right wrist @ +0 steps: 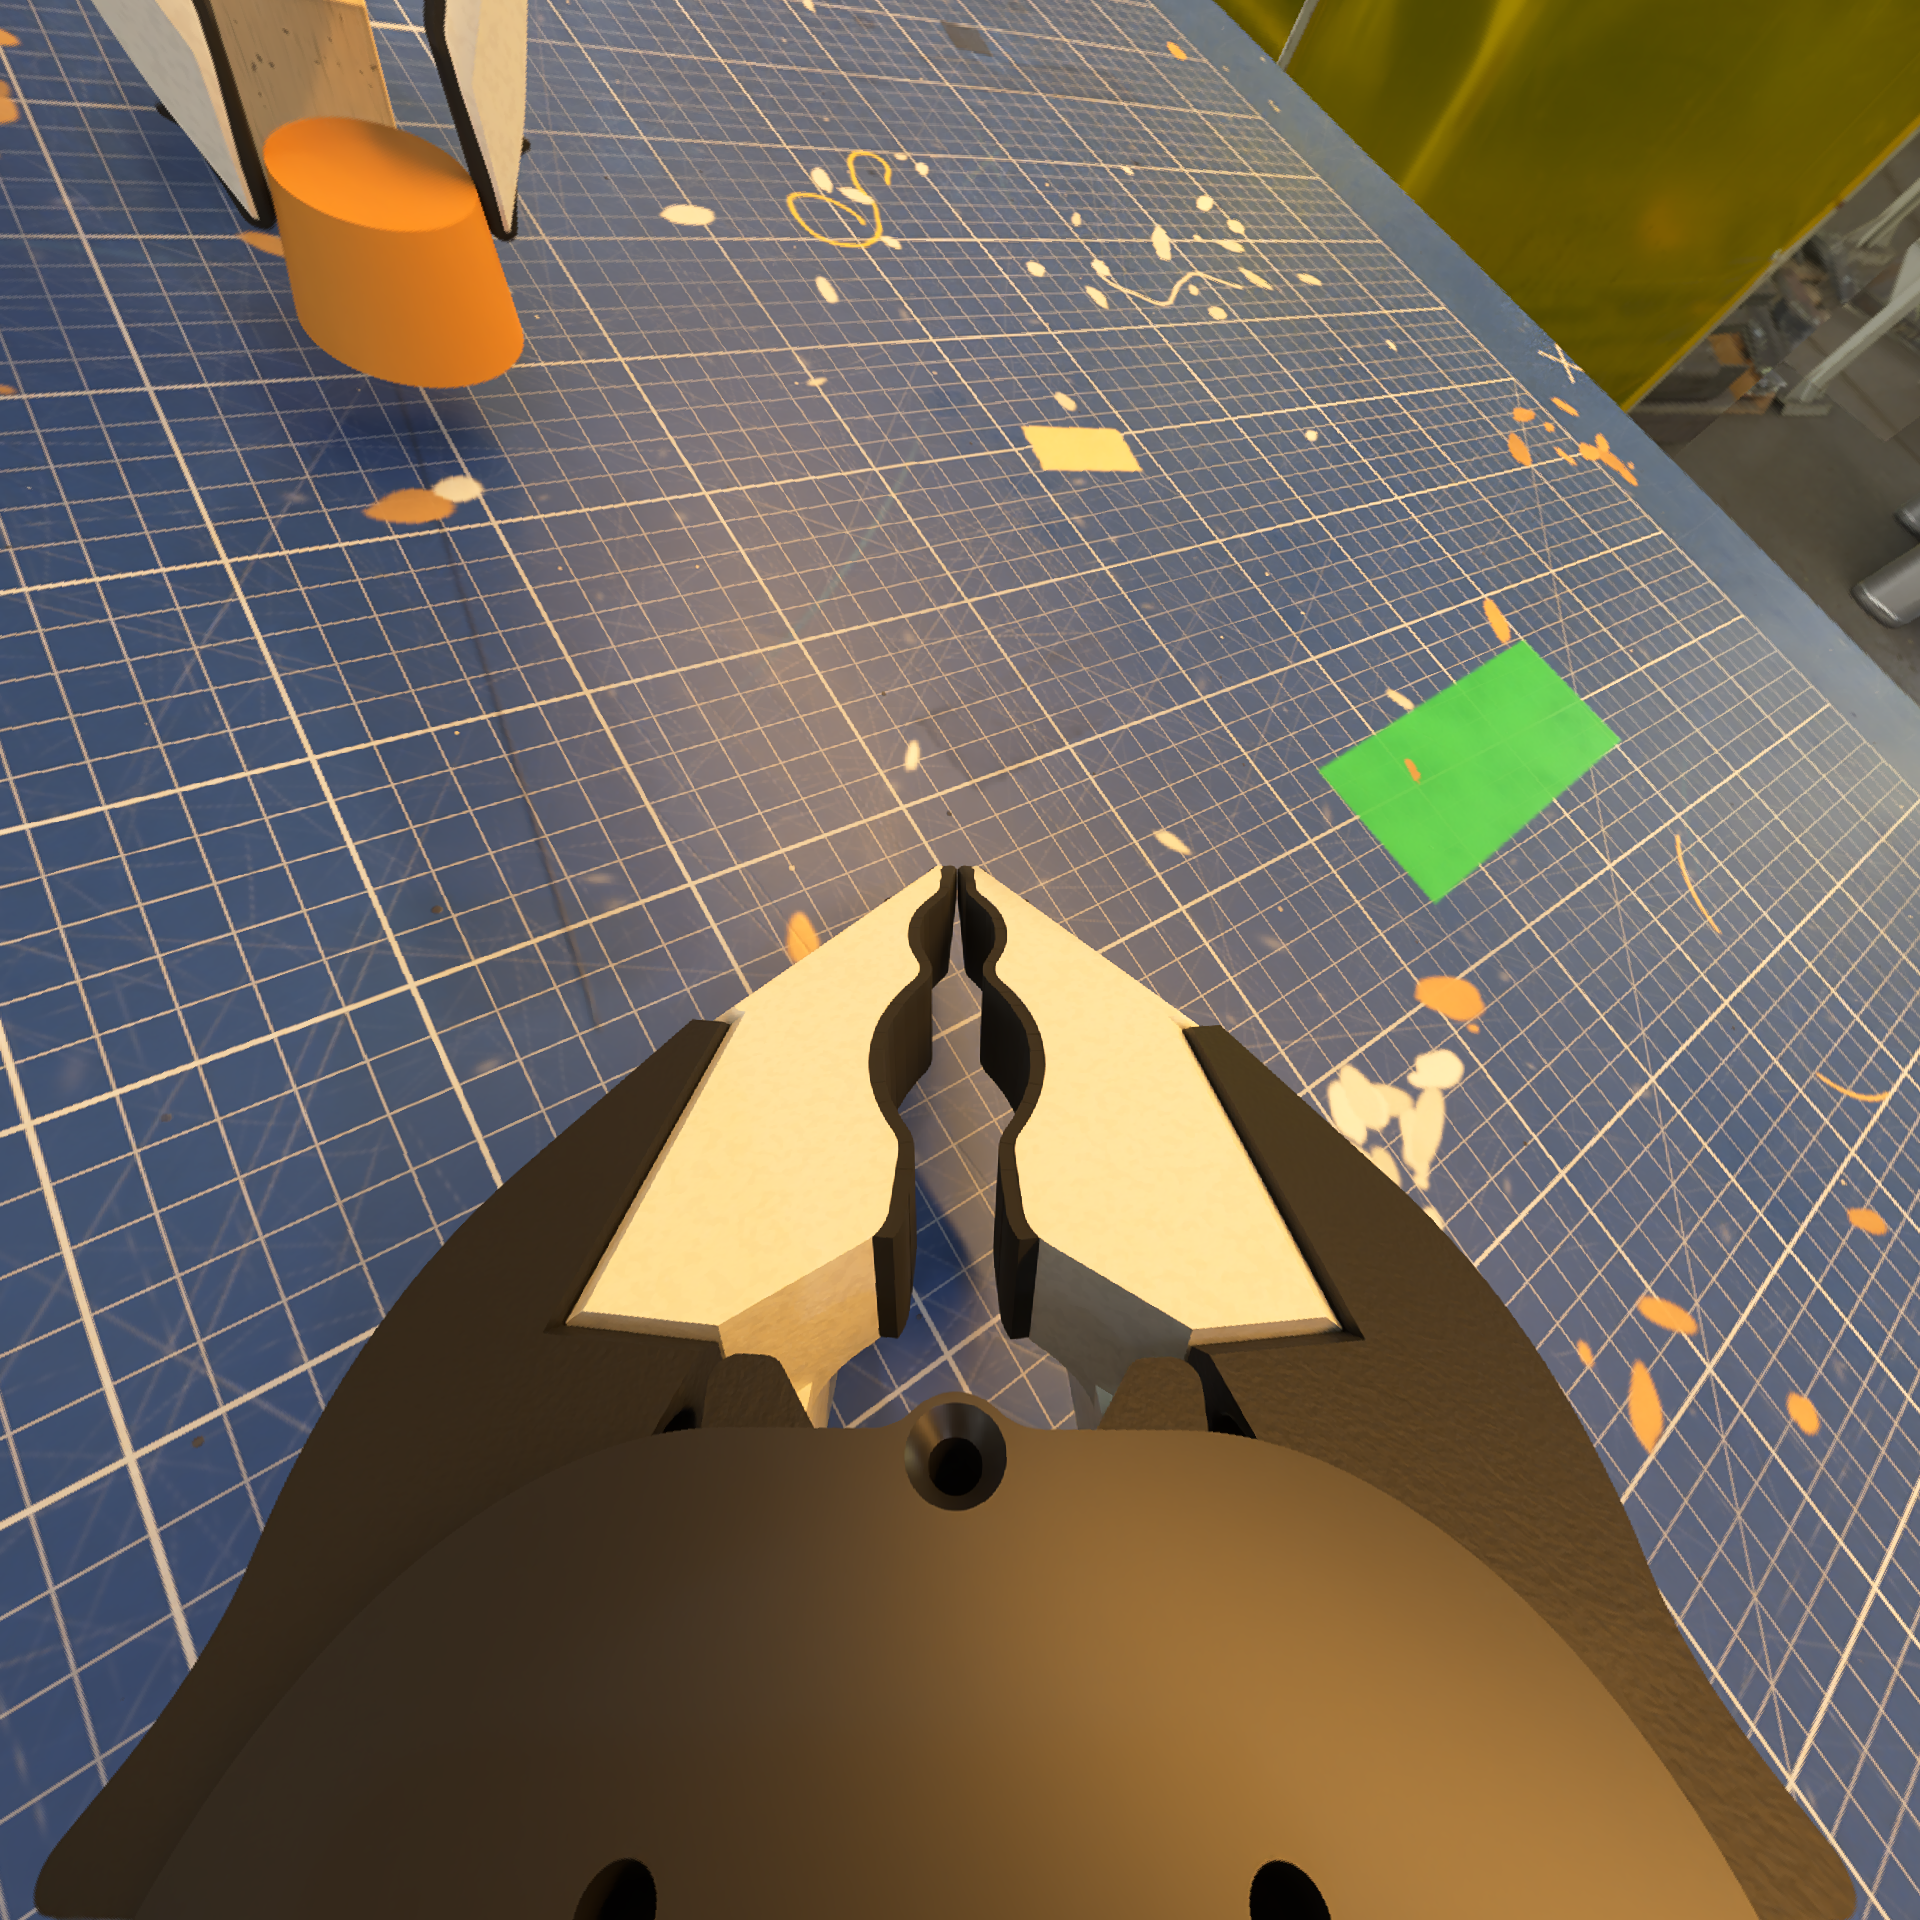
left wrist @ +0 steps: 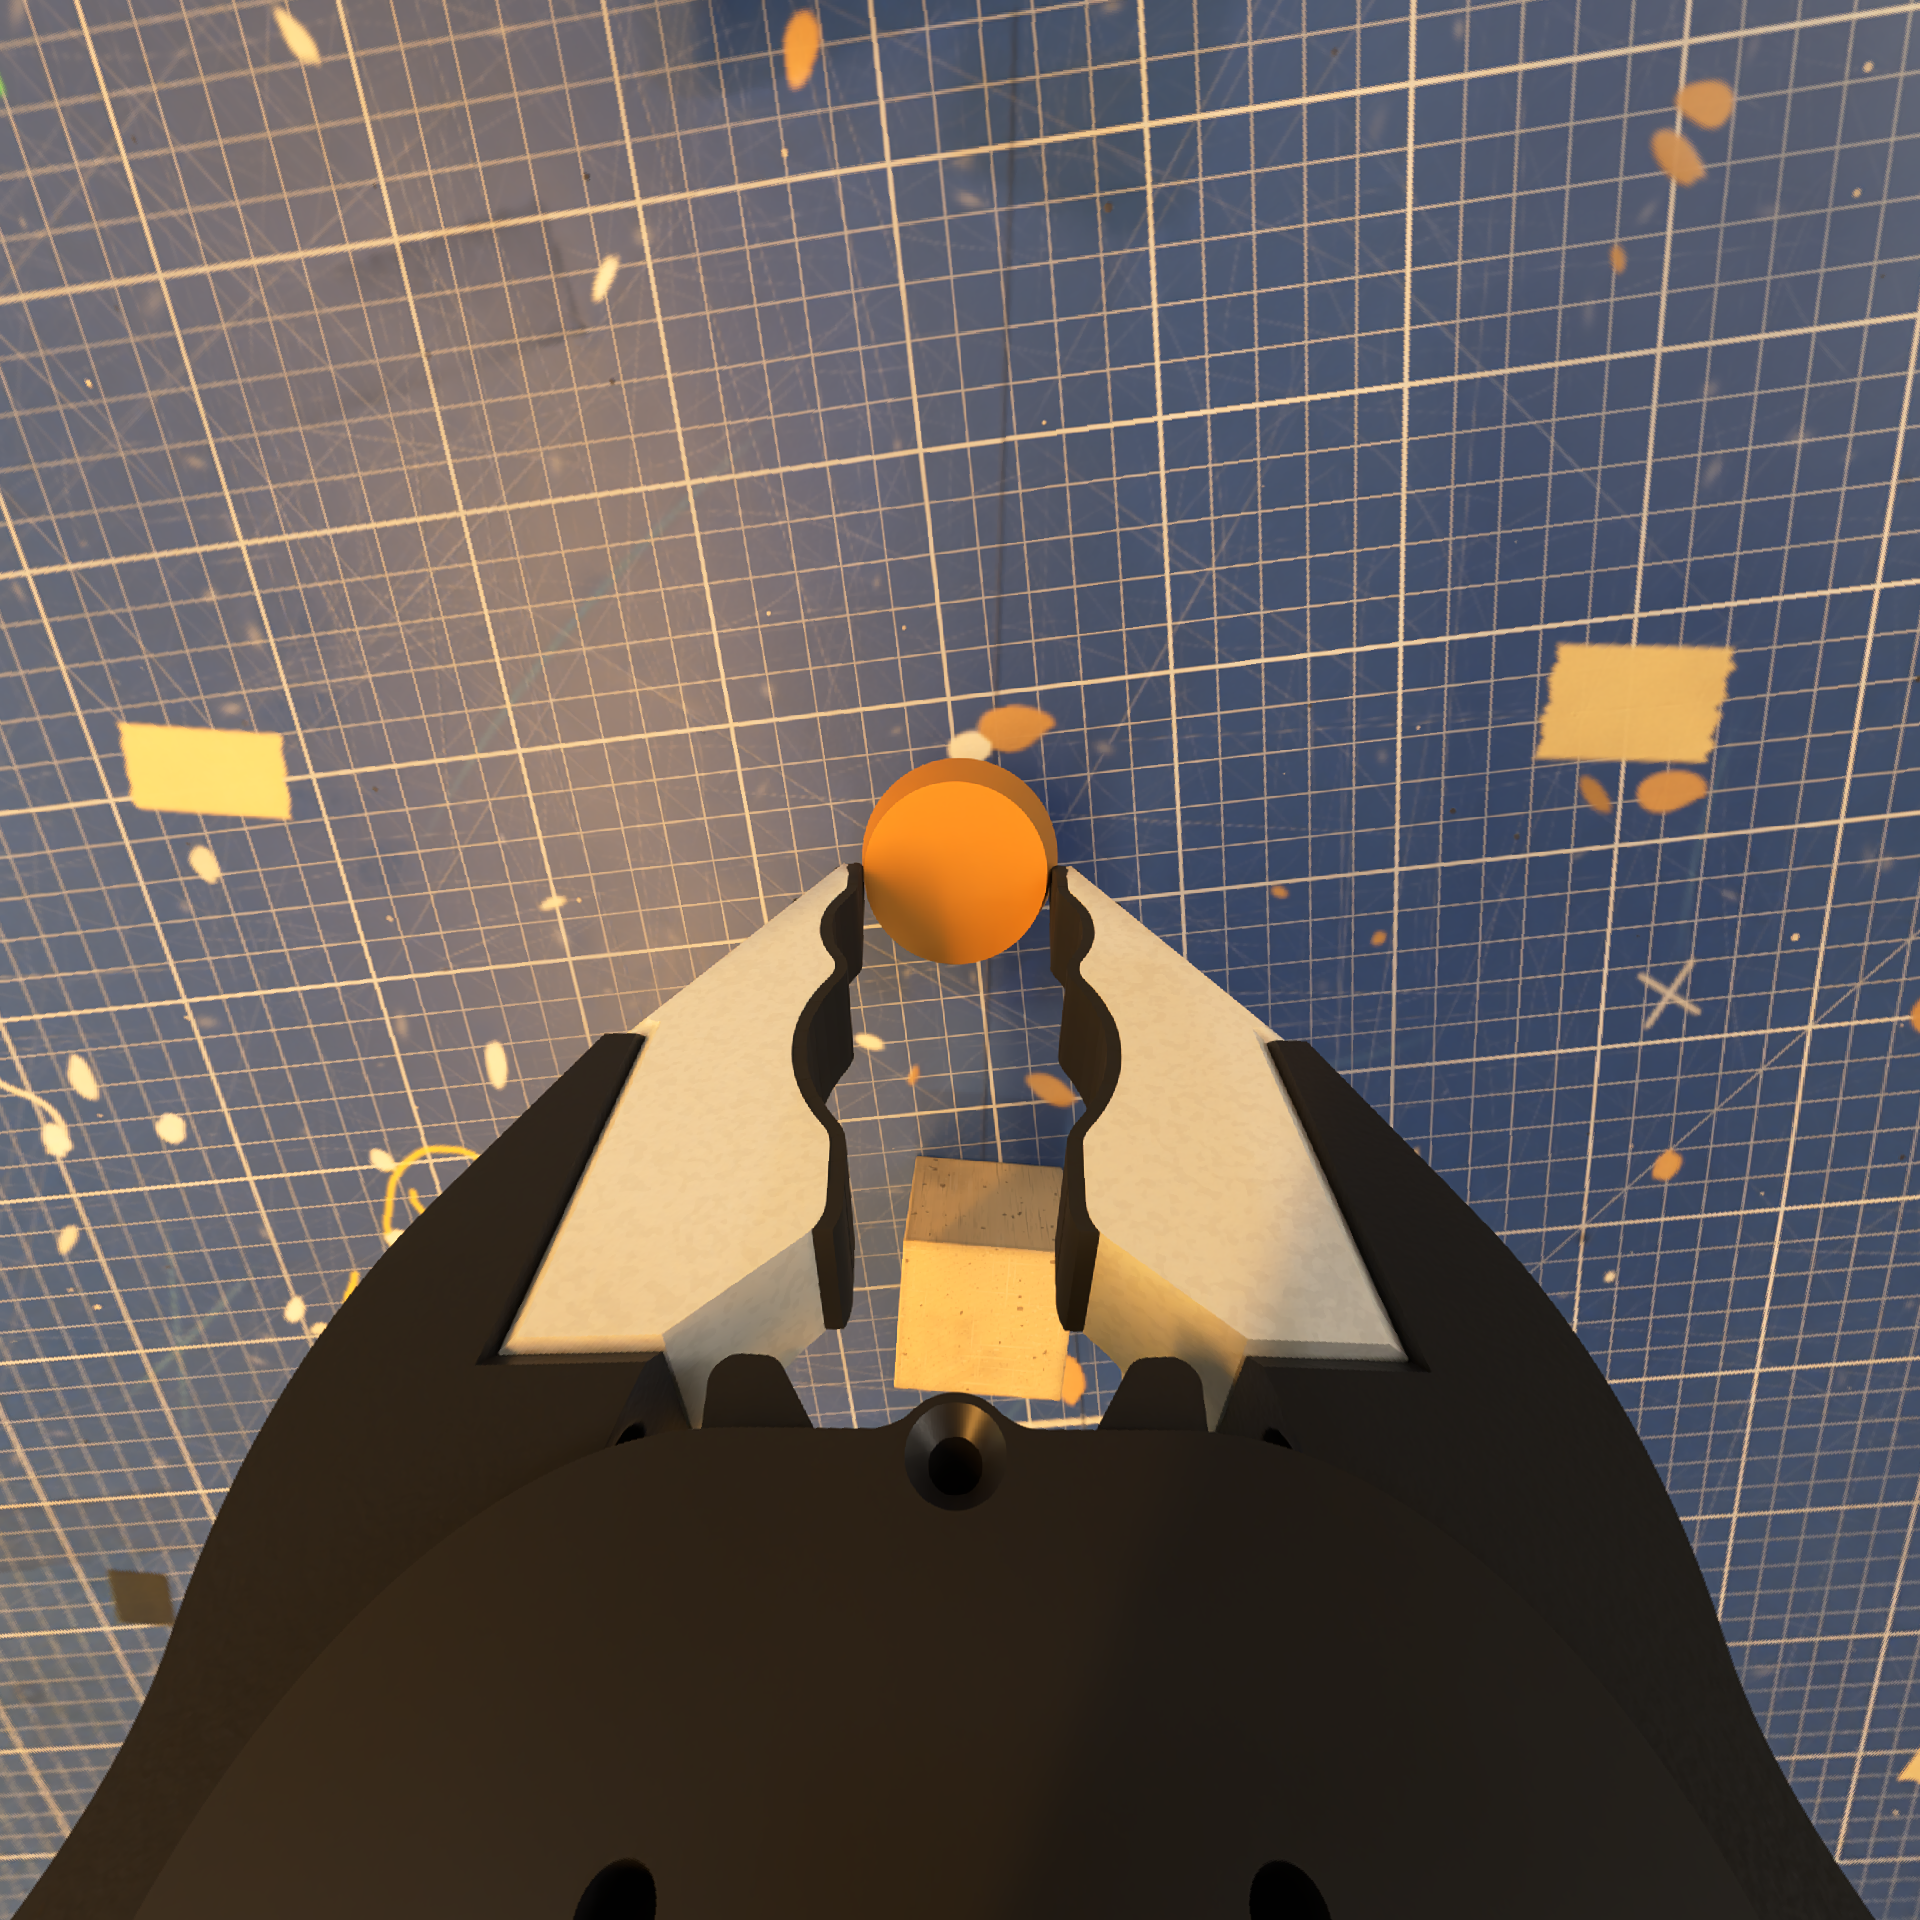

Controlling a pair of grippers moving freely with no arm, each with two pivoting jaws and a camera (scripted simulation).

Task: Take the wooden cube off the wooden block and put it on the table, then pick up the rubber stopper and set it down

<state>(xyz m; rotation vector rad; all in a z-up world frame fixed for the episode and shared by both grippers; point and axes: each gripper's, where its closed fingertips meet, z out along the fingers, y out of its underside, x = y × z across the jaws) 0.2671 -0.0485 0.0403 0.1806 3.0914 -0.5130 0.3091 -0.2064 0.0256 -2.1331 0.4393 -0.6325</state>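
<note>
The orange rubber stopper (left wrist: pixel 954 862) stands between my left gripper's (left wrist: pixel 958 881) fingertips, which press on its two sides near the top. The right wrist view shows the stopper (right wrist: pixel 390 255) at the upper left, with the left gripper's pale fingers (right wrist: pixel 223 114) straddling it from above; its base is at or just above the blue mat. A pale wooden cube (left wrist: pixel 982 1278) sits on the mat below the left gripper's fingers, and also shows behind the stopper (right wrist: pixel 301 57). My right gripper (right wrist: pixel 957 875) is shut and empty over the mat.
The blue gridded cutting mat (right wrist: pixel 623 675) covers the table, flecked with paint spots. A green patch (right wrist: pixel 1470 769) and yellow tape patches (left wrist: pixel 1631 704) lie flat on it. The table's edge (right wrist: pixel 1662 457) runs along the right, with a yellow screen (right wrist: pixel 1558 135) beyond.
</note>
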